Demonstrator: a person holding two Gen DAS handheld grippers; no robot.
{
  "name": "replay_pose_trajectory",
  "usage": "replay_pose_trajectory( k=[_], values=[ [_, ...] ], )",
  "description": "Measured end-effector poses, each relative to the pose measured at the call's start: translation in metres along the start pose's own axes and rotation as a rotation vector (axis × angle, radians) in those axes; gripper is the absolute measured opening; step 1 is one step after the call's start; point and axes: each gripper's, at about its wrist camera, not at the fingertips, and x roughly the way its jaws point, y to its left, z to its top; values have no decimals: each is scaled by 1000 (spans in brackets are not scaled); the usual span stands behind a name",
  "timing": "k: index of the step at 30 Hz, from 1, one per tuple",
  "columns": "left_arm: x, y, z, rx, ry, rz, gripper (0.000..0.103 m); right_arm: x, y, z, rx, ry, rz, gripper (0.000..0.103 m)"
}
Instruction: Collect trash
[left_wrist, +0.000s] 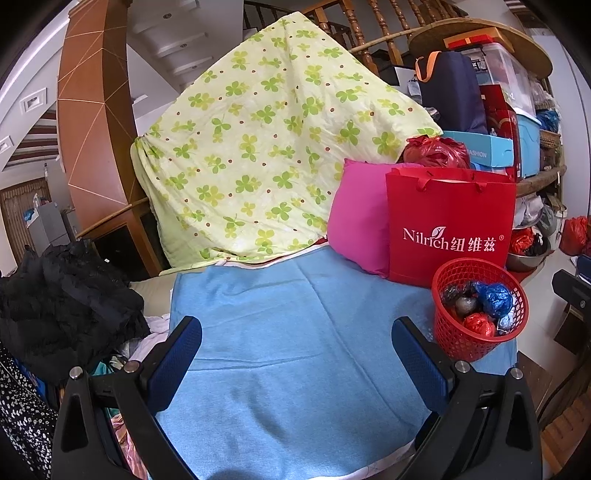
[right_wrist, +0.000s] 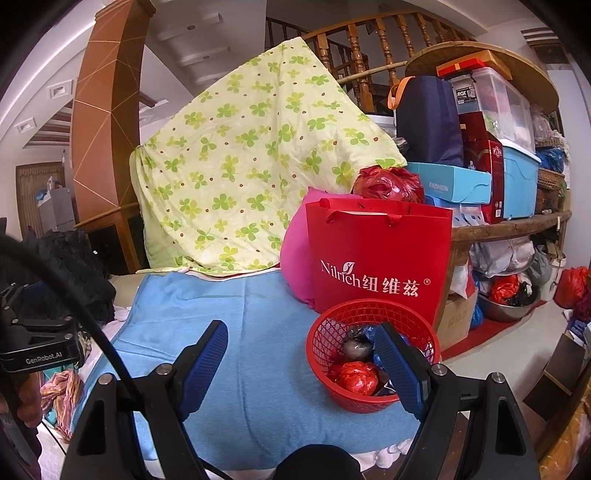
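Observation:
A red mesh basket (left_wrist: 476, 341) (right_wrist: 325, 332) stands at the right edge of a blue towel (left_wrist: 280, 332) (right_wrist: 236, 332). It holds several crumpled bags: a red wad (left_wrist: 479, 325) (right_wrist: 357, 377), a blue wad (left_wrist: 493, 297) and a grey-black wad (right_wrist: 356, 347). My left gripper (left_wrist: 295, 332) is open and empty over the towel, left of the basket. My right gripper (right_wrist: 301, 339) is open and empty, its right finger (right_wrist: 400, 369) in front of the basket's mouth.
A red Nilrich paper bag (left_wrist: 448, 225) (right_wrist: 376, 262) and a pink cushion (left_wrist: 356, 221) stand behind the basket. A clover-print quilt (left_wrist: 266, 147) drapes at the back. Black clothing (left_wrist: 66, 302) lies left. Stacked boxes (right_wrist: 498, 155) and floor clutter fill the right.

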Motion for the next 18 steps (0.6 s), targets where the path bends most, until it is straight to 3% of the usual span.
replay_pose_trajectory(
  k=[18],
  values=[
    [-5, -10, 2, 20, -1, -9, 102, 2, -4, 0, 14, -2, -1, 84]
  ],
)
